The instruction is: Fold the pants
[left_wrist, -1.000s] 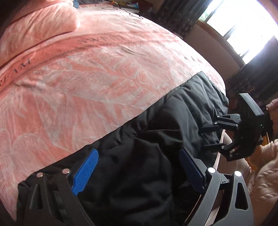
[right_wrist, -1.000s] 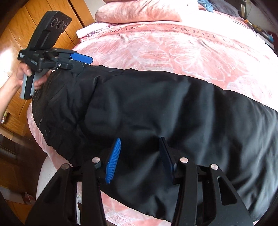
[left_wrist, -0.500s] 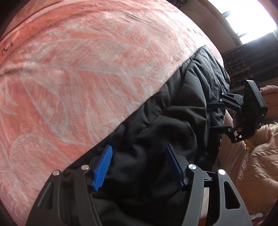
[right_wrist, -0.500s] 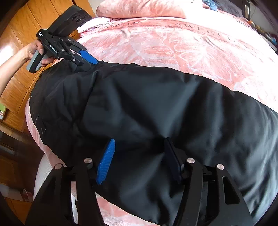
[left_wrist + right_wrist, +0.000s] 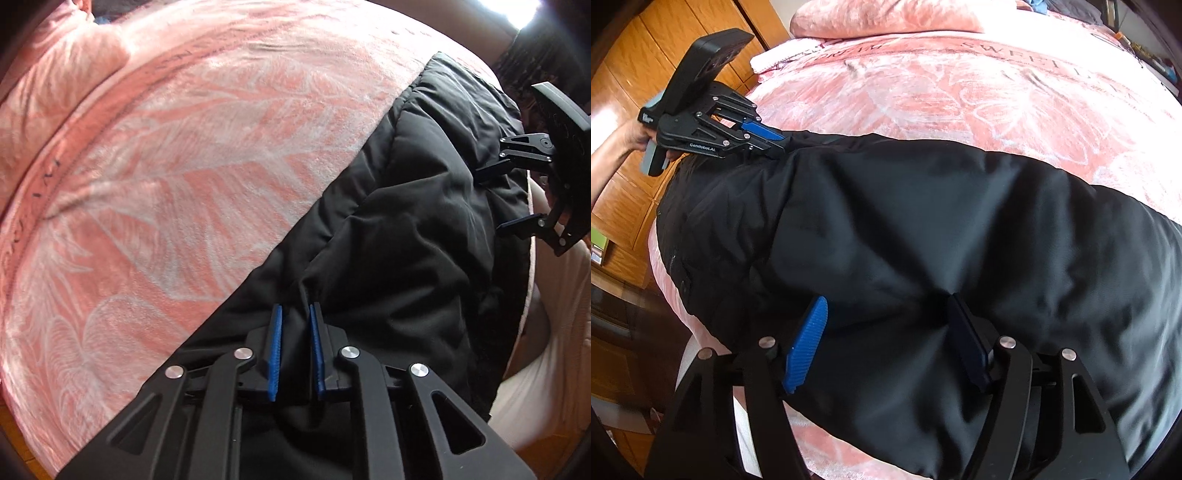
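Since a second ago the left gripper has snapped its jaws closed onto a pinch of the black pants lying across the pink bed, while the right gripper has been widening, jaws open, fabric between them.

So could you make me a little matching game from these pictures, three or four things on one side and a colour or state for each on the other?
Things:
1. pants
2. bedspread
3. left hand-held gripper
4. right hand-held gripper

States:
A. pink with pale leaf shapes
B. pads apart, black cloth between them
C. black, spread across the bed
D. pads pinched on a fold of cloth

Pairs: 1-C, 2-A, 3-D, 4-B
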Action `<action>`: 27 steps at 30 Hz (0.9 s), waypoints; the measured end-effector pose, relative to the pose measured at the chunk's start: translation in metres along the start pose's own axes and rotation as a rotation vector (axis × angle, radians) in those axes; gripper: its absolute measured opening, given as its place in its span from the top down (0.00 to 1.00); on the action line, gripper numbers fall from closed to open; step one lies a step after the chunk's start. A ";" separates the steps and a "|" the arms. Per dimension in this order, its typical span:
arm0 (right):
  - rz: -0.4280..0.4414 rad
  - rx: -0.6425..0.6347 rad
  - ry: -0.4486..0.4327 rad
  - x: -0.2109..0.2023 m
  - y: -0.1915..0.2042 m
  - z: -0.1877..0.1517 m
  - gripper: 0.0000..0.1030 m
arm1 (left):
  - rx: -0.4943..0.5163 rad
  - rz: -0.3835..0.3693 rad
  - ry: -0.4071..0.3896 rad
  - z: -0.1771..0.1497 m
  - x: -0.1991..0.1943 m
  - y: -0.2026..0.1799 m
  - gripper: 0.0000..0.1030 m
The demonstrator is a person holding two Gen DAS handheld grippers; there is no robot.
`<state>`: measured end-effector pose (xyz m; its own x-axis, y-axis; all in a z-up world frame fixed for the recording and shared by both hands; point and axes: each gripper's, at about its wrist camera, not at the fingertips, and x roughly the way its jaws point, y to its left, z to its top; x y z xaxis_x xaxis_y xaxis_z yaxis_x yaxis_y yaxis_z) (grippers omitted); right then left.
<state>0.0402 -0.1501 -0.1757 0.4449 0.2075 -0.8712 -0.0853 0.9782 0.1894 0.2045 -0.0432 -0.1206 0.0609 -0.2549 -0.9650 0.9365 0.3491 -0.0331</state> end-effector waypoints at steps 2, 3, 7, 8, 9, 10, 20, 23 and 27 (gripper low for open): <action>0.002 0.006 -0.005 -0.001 -0.001 0.001 0.34 | -0.014 0.074 -0.062 -0.007 -0.009 -0.007 0.90; 0.007 0.014 -0.009 0.000 -0.002 0.002 0.34 | -0.034 0.111 -0.095 -0.011 -0.014 -0.009 0.90; 0.036 0.057 -0.030 0.002 -0.007 0.006 0.34 | -0.078 0.216 -0.167 -0.024 -0.017 -0.016 0.90; 0.034 0.052 -0.033 0.004 -0.007 0.007 0.34 | -0.090 0.227 -0.151 -0.026 -0.007 -0.017 0.90; 0.023 0.042 -0.031 0.007 -0.006 0.007 0.34 | -0.095 0.239 -0.131 -0.029 0.003 -0.014 0.90; 0.006 0.027 -0.032 0.008 -0.004 0.007 0.34 | -0.099 0.243 -0.127 -0.030 0.008 -0.013 0.90; 0.004 0.051 -0.109 -0.028 -0.016 -0.011 0.34 | -0.291 0.363 -0.271 -0.048 -0.053 -0.040 0.25; -0.024 0.041 -0.092 -0.027 -0.017 -0.016 0.34 | -0.367 0.418 -0.265 -0.062 -0.058 -0.032 0.26; -0.026 0.034 -0.081 -0.024 -0.016 -0.017 0.34 | -0.405 0.395 -0.214 -0.072 -0.056 0.011 0.33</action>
<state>0.0159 -0.1707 -0.1652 0.5169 0.1793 -0.8370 -0.0428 0.9820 0.1839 0.1862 0.0397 -0.0853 0.4847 -0.1973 -0.8521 0.6254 0.7593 0.1799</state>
